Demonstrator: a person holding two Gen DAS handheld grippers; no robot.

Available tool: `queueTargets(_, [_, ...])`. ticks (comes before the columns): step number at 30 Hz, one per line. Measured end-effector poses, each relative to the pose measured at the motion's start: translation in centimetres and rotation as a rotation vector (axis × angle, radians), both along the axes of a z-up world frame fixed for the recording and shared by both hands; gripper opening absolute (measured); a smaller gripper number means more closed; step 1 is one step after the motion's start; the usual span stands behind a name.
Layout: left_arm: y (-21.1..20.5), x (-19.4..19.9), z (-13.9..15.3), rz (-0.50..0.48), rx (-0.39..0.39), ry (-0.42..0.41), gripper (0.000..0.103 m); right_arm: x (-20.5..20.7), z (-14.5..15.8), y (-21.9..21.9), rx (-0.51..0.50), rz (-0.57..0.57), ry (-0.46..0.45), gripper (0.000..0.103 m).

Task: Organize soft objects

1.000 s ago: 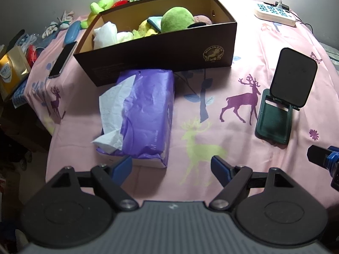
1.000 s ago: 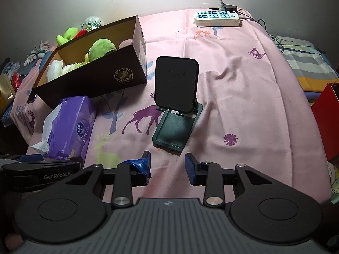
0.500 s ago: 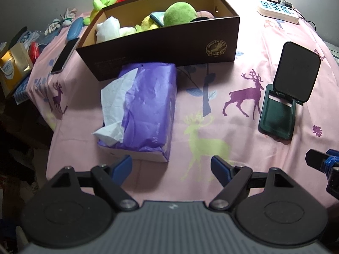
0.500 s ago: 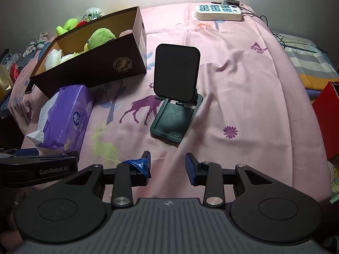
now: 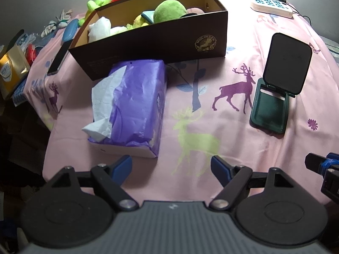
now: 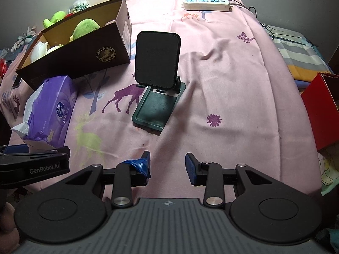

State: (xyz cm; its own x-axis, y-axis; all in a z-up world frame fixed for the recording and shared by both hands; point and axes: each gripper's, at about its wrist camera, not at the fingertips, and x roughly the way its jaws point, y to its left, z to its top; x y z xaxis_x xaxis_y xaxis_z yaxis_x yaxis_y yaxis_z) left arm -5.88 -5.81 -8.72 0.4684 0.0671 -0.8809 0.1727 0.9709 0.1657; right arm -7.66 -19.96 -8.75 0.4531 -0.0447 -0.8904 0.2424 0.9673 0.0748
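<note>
Hovering apart and empty, two tools (image 5: pixel 171 164) (image 6: pixel 167 165) face one tissue pack (image 5: pixel 135 108) and one box (image 5: pixel 161 40).

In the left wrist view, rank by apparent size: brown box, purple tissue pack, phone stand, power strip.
1. Brown box, clearly largest.
2. Tissue pack.
3. Phone stand.
4. Power strip, smallest, though it lies farthest from the camera, so it may look smaller than it really is.
</note>
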Motion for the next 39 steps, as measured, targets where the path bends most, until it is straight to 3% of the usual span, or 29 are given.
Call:
queueTargets(11, [-0.21, -0.24, -0.5, 0.005, 0.01, 0.024, 0.08, 0.03, -0.43, 0.04, 0.006, 0.015, 0.014, 0.02])
queueTargets(39, [-0.62, -0.16, 0.08, -0.002, 0.005, -0.016, 0.08, 0.44, -0.84, -0.35, 0.025, 0.018, 0.022, 0.02])
